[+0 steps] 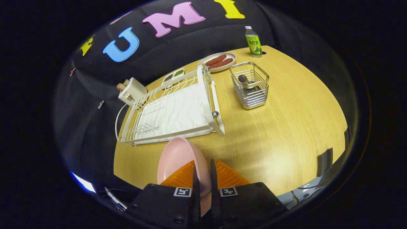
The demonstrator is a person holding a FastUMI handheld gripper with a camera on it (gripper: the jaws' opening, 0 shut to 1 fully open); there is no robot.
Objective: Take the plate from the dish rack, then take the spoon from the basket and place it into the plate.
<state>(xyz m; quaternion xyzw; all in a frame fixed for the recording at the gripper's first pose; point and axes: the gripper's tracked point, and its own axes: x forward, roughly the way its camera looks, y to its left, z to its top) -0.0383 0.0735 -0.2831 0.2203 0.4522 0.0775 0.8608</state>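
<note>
Gripper view: the gripper (203, 173) clamps the rim of the pink round plate (178, 159) held on edge before the white wire dish rack (168, 111); setting it down likely precedes fetching the spoon (243, 78) from the steel wire basket (251, 86) beyond.

open tabletop (286, 127) ahead of the fingers (186, 173), dish rack (171, 109) and basket (250, 84) beyond

A green bottle (253, 42) stands at the far edge of the wooden table (286, 127). Near it, a plate of sausages (217, 62). A small tray of seeds (173, 76) sits by a white box (131, 90).
</note>
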